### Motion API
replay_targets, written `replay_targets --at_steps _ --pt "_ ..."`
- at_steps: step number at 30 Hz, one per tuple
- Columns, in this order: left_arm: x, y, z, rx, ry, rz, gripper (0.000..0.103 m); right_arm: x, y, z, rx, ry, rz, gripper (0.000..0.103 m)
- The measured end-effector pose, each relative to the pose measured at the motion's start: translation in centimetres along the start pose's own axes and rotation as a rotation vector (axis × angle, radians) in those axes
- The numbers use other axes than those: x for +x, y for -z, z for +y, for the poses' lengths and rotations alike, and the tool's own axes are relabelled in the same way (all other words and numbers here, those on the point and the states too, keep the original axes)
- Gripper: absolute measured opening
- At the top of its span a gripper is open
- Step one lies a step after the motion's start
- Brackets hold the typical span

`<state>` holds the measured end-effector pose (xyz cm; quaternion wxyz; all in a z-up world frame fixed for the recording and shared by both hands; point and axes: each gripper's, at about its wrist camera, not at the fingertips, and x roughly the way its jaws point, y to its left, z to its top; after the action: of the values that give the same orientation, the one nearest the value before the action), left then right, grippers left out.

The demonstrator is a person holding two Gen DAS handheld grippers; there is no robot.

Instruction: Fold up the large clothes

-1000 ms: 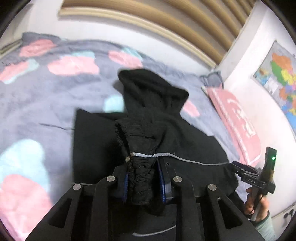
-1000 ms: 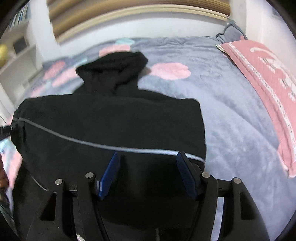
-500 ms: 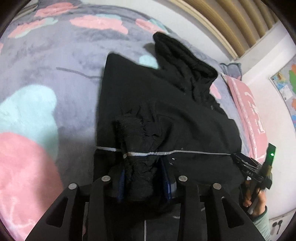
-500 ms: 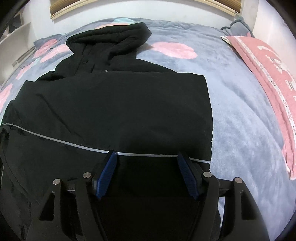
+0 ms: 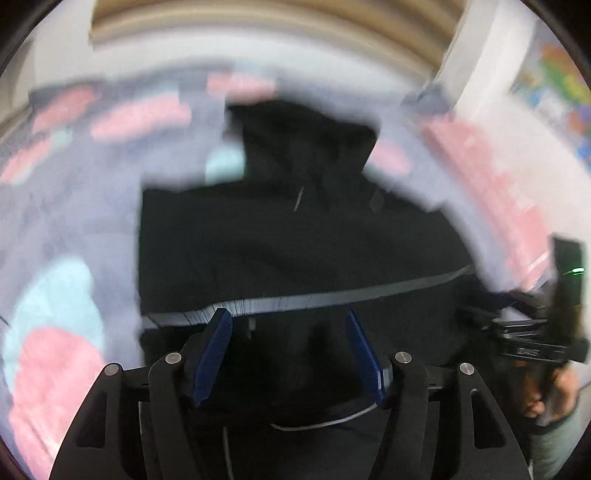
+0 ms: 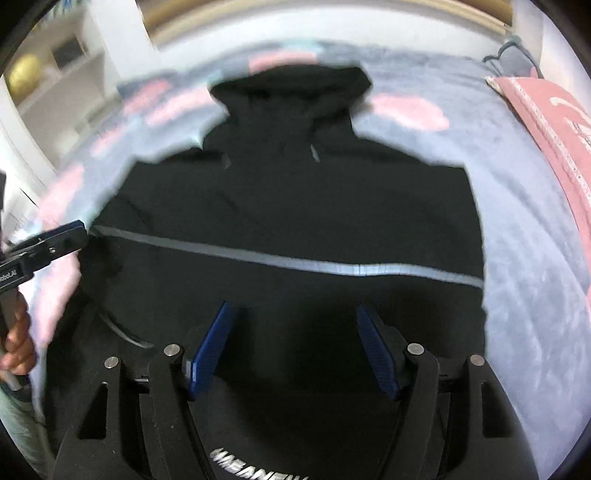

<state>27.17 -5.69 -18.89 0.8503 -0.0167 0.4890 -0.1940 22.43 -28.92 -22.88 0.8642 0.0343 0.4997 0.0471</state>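
A black hooded jacket (image 5: 295,240) lies flat on the bed, hood toward the headboard, with a grey reflective stripe (image 5: 332,295) across it. It also shows in the right wrist view (image 6: 295,206) with its stripe (image 6: 288,262). My left gripper (image 5: 288,321) is open and empty above the jacket's near part. My right gripper (image 6: 293,314) is open and empty above the jacket's lower half. Each gripper shows at the edge of the other's view: the right one (image 5: 532,332), the left one (image 6: 44,247).
The bed has a grey blanket (image 6: 517,221) with pink and teal patches. A pink pillow (image 6: 554,122) lies at the right. A wooden headboard (image 5: 258,22) and a wall map (image 5: 554,85) are behind. White shelves (image 6: 55,81) stand at the left.
My left gripper has opened and let go of the bunched black fabric it held. The jacket now lies spread flat. Both views are blurred from motion.
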Motion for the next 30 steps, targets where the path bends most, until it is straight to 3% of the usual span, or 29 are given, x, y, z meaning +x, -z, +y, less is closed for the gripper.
replay_targets --at_steps 1,2,4,8,10,13,15,18,21,23,25,30 --pt "2.8 0.5 0.5 -0.019 -0.023 0.071 0.065 1.5 0.2 -0.1 -0.001 0.009 0.022 0.073" --pt "3.9 1.3 0.9 -0.017 -0.037 0.083 0.065 2.2 0.4 -0.3 -0.005 0.008 0.025 0.073" --pt "4.0 1.6 0.3 0.017 -0.065 0.053 0.065 2.6 0.7 0.1 -0.040 0.028 -0.003 0.073" --pt "2.1 1.0 -0.9 0.060 -0.116 0.029 0.065 2.0 0.0 0.6 -0.043 0.037 0.049 0.073" --pt "0.0 0.3 -1.2 0.071 -0.079 -0.024 0.065 0.7 -1.3 0.5 -0.048 0.027 0.029 0.073" --pt "-3.2 -1.8 -1.1 0.052 -0.013 -0.131 0.065 -1.8 -3.9 0.5 -0.071 0.087 -0.101 0.074" --pt "-3.5 -3.0 -0.3 0.019 0.002 -0.161 0.065 -2.1 -5.4 -0.8 -0.043 0.100 -0.149 0.074" --pt "-0.7 -3.8 1.9 -0.053 -0.003 -0.141 0.065 0.0 -6.4 -2.5 0.017 0.102 -0.160 0.074" --pt "4.6 -2.7 4.0 -0.097 -0.015 -0.068 0.065 5.6 -5.5 -4.4 0.043 0.151 -0.060 0.074" --pt "5.3 -1.8 3.3 -0.058 -0.050 -0.135 0.065 6.3 -4.1 -4.6 0.029 0.126 -0.142 0.076" --pt "5.4 -1.6 2.5 -0.032 -0.102 -0.155 0.066 6.3 -3.3 -3.9 0.012 0.156 -0.211 0.077" --pt "5.3 -1.2 2.5 -0.011 -0.105 -0.194 0.067 6.8 -3.1 -3.8 0.005 0.156 -0.259 0.081"
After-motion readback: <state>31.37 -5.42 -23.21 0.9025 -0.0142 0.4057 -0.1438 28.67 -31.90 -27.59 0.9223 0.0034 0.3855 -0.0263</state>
